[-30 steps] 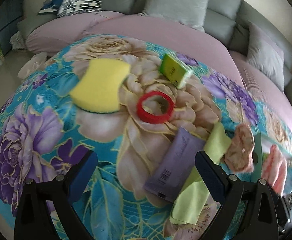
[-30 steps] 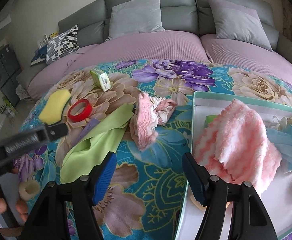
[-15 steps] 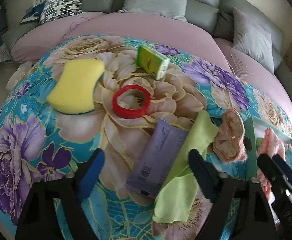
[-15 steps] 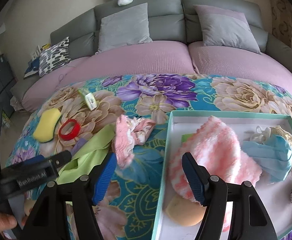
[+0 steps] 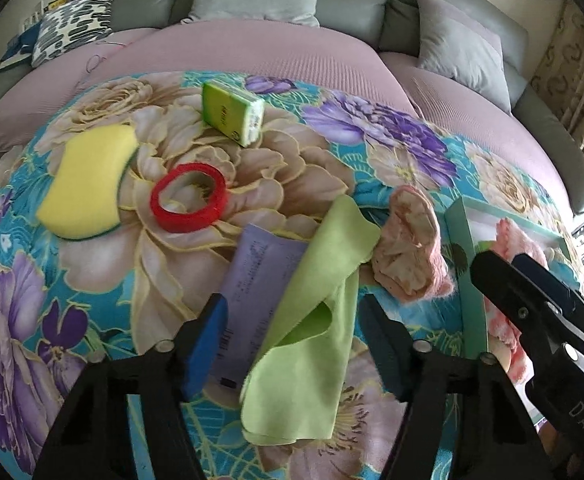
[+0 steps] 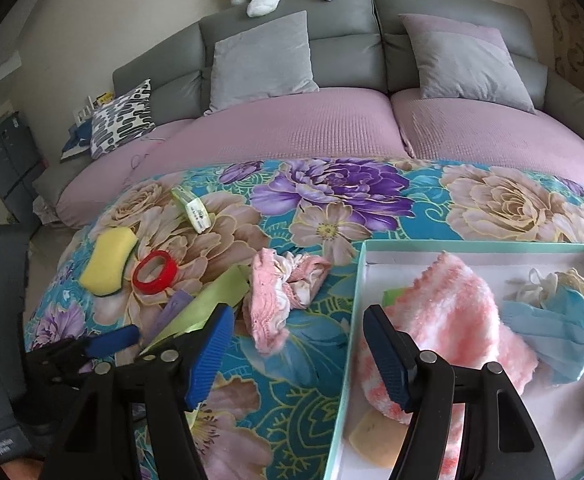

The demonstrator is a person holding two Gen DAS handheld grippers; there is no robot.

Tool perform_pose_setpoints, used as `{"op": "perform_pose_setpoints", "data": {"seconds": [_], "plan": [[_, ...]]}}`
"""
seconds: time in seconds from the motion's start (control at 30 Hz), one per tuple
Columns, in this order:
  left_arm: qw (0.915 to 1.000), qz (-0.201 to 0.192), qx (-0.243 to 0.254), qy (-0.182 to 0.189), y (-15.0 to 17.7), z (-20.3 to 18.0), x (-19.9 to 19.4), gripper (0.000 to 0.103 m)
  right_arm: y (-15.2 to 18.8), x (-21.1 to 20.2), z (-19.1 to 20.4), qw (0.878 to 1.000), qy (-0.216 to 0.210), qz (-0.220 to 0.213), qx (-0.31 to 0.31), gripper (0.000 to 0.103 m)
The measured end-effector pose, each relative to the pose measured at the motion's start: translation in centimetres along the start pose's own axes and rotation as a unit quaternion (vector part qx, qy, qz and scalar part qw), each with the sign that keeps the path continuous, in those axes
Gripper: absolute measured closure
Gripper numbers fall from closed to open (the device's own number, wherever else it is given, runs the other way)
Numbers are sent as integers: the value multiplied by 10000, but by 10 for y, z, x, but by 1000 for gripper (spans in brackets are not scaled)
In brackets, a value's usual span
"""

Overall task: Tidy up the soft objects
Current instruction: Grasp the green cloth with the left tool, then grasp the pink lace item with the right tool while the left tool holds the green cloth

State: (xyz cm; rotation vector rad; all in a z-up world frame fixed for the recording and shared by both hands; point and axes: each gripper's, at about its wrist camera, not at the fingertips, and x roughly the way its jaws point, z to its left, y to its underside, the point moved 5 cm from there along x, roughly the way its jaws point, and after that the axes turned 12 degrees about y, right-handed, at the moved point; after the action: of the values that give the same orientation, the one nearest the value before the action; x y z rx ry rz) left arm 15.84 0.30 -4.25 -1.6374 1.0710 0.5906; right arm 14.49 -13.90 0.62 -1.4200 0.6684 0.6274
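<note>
With both tools gaping and empty, the left tool (image 5: 292,336) should straddle a raised fold of the green cloth (image 5: 311,320) at lower centre — clear of the purple packet (image 5: 260,280) — before closing; the right tool (image 6: 297,344) waits.

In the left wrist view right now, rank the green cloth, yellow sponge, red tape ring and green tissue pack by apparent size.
1. green cloth, largest, though it lies nearest the camera
2. yellow sponge
3. red tape ring and green tissue pack: too alike to rank; the pack lies farther away.
</note>
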Motion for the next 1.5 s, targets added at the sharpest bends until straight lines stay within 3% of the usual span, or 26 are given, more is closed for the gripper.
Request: {"op": "perform_pose_setpoints", "data": {"seconds": [0.07, 0.13, 0.3, 0.43, 0.53, 0.83, 1.17, 1.23, 1.5], "plan": [[10000, 29, 72, 56, 1, -4, 2, 40, 0, 1, 1, 10000, -23, 1, -2, 32], [9999, 38, 96, 120, 0, -6, 4, 53, -1, 1, 2, 10000, -27, -13, -4, 32], [9998, 52, 154, 110, 0, -8, 6, 64, -1, 3, 3, 10000, -61, -14, 14, 32], [9998, -4, 164, 129, 0, -8, 3, 85, 0, 7, 3, 10000, -81, -4, 57, 32], [9995, -19, 244, 186, 1, -12, 3, 93, 0, 9, 3, 9999, -100, 12, 92, 32], [9989, -239, 265, 293, -4, -16, -5, 100, 0, 9, 2, 9999, -96, -20, 136, 32], [9966, -813, -7, 153, -16, -1, -34, 101, 0, 7, 2, 9998, -142, -66, 144, 33], [9954, -954, -59, 109, -17, 3, -44, 101, 0, 7, 5, 9998, -158, -73, 96, 42], [9913, -1302, -170, 14, -22, 12, -68, 101, 5, 14, 20, 9995, -304, -25, -104, 63]]}}
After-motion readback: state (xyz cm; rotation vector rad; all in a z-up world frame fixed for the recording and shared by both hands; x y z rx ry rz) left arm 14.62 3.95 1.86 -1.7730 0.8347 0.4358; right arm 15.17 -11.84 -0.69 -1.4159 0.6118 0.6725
